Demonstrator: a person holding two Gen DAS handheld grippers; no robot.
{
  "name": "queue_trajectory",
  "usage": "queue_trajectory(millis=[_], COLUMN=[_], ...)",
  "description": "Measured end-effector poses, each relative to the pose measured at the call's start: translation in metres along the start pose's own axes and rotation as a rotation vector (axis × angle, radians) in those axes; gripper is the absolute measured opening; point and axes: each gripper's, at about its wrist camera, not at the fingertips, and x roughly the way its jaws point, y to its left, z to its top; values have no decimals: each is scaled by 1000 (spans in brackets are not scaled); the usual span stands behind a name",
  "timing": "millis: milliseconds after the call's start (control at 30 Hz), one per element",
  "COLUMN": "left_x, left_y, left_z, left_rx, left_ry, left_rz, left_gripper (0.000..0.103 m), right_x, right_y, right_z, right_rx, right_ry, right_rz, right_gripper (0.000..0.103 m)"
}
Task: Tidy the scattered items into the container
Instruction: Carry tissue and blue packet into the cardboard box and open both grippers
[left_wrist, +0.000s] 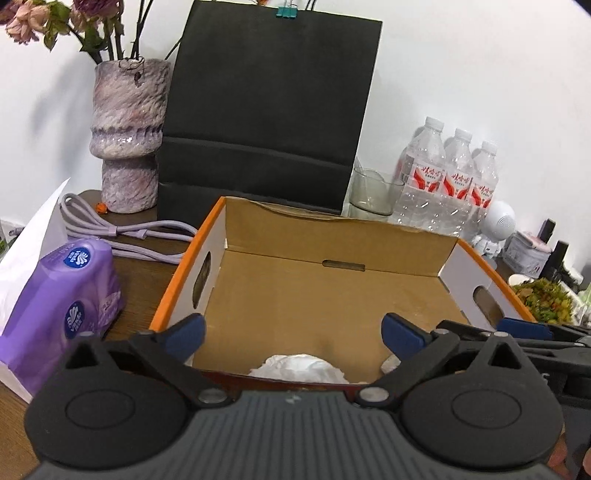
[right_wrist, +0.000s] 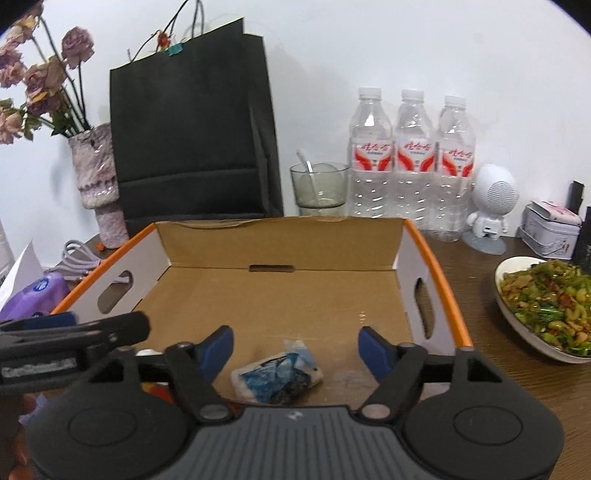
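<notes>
While both grippers' jaws stand apart and empty, a crumpled blue-printed wrapper (right_wrist: 277, 376) lies in the orange-rimmed cardboard box (right_wrist: 280, 295).

White crumpled wad (left_wrist: 297, 365) half hidden behind box's near wall (left_wrist: 280, 382) (identity unclear); food plate (right_wrist: 546, 306) cropped.

Both hand-held grippers (left_wrist: 291, 332) (right_wrist: 297, 345) wide open, side by side

Three water bottles (right_wrist: 410, 162) at 1 o'clock. One cardboard box (right_wrist: 280, 236), centre. One black bag (right_wrist: 188, 140), 11 o'clock. One vase (right_wrist: 96, 177), 10 o'clock. One glass (right_wrist: 319, 188). One food plate (right_wrist: 517, 317), 3 o'clock. Two wads in box: white (left_wrist: 297, 367), blue-printed (right_wrist: 275, 378).
</notes>
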Motion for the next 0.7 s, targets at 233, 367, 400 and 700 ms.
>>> queue_trajectory(millis=[233, 367, 400, 700], left_x=[-25, -37, -42, -85], left_y=[1, 2, 2, 4], left_z=[14, 18, 19, 13], left_rx=[-27, -31, -29, 6], left_ry=[-51, -71, -77, -128], left_rz=[-28, -18, -12, -13], left_gripper=[103, 103, 103, 103], right_x=[-20, -34, -37, -79], right_y=[-4, 1, 2, 5], right_z=[11, 15, 16, 9], right_rx=[-3, -36, -37, -59], right_ry=[-35, -64, -69, -133], right_rz=[19, 8, 9, 21], right_gripper=[103, 103, 103, 103])
